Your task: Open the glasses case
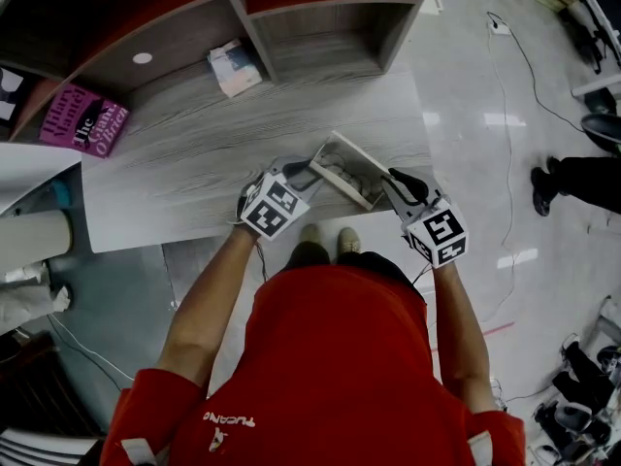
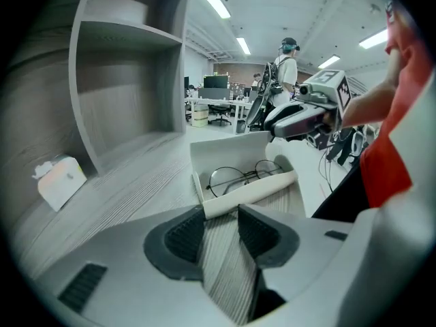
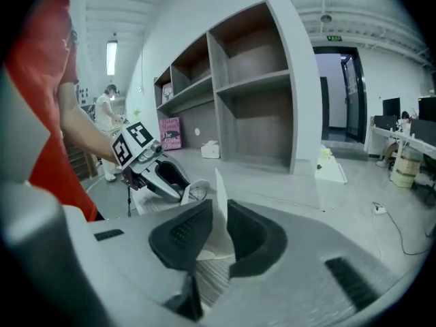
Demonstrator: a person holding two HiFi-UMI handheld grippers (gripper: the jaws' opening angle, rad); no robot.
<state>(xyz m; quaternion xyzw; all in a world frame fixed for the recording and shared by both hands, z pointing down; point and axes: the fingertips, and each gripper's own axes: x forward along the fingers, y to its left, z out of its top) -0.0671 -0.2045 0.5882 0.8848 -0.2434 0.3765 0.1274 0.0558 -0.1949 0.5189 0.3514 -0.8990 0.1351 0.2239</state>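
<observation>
— What's on the bench, going from the left?
— A pink book (image 1: 82, 119) lies at the back left corner, under the shelf unit (image 1: 320, 42). Further along the back edge, well apart from the book, sits a small white box (image 1: 233, 66).
— And the left tool?
— The left tool (image 1: 312, 168) points down over the front edge and is clenched on the near lip of the glasses case (image 2: 252, 193). That white lip is pinched between the tips of its dark pads (image 2: 182, 234).
— Where exactly is the case?
— On the bench just inside the front edge, near the front right corner. It is open, with round wire-rimmed glasses (image 2: 238, 178) lying in the tray.
— The lid?
— The lid (image 3: 219, 196) stands raised on the far side from the left tool.
— The right tool?
— The right tool (image 1: 396, 181) reaches in from the bench's right edge and is grasping that lid. The thin white wall stands upright between its pads (image 3: 182, 234).
</observation>
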